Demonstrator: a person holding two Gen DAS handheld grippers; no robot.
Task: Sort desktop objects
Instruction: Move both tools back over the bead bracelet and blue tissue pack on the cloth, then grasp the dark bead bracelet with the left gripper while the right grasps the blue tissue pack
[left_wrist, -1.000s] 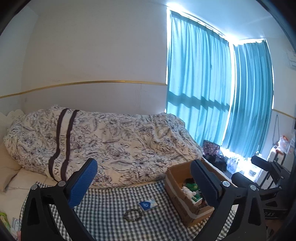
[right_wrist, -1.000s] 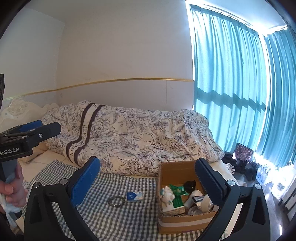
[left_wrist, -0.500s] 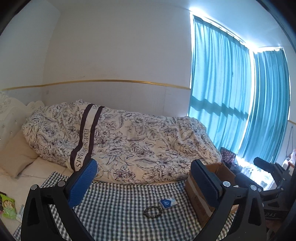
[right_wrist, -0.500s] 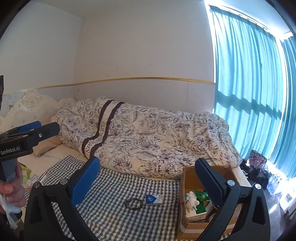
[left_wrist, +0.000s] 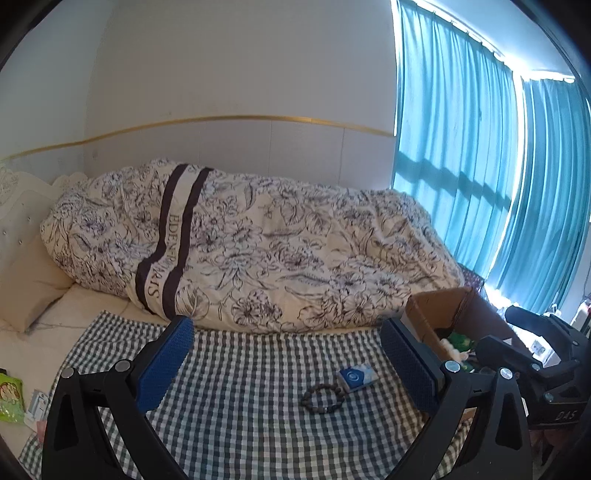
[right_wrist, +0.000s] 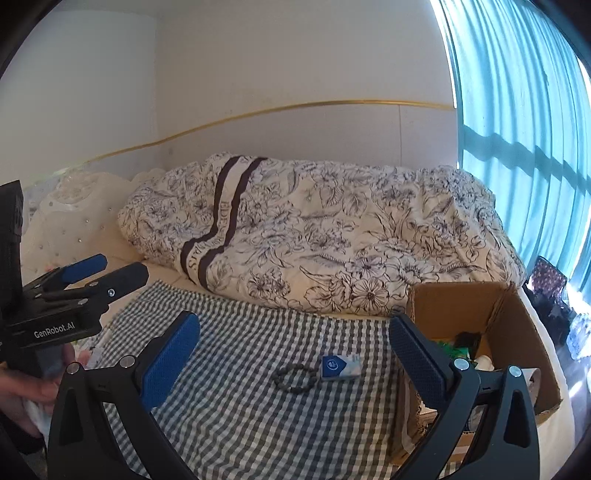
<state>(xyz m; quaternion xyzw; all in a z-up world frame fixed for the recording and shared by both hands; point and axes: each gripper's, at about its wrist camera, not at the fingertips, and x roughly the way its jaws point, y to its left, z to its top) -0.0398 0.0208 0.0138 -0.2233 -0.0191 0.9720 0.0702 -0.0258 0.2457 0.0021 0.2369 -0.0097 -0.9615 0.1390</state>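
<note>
Checked cloth (right_wrist: 229, 424) open; bracelet (right_wrist: 295, 377) probably touching packet (right_wrist: 340, 366).

Black tongs (right_wrist: 291, 354) with blue textured pads (right_wrist: 168, 360) (silver screws, "GenRobot.AI" lettering).

This is a bedroom in a home: a bed fills the scene, with a bunched floral duvet (left_wrist: 258, 251) (cream, crossed by two dark stripes with lettering) lying along the far wall and a pillow (left_wrist: 29, 280) at the left against a tufted cream headboard (right_wrist: 66, 218). Tall teal curtains (left_wrist: 480, 166) hang over a bright window on the right, and the pale wall behind carries a thin gold trim line (left_wrist: 221, 120). A checked cloth (left_wrist: 258, 387) is spread over the near part of the mattress, and an open cardboard box (right_wrist: 480, 306) of small household things sits at its right edge.
</note>
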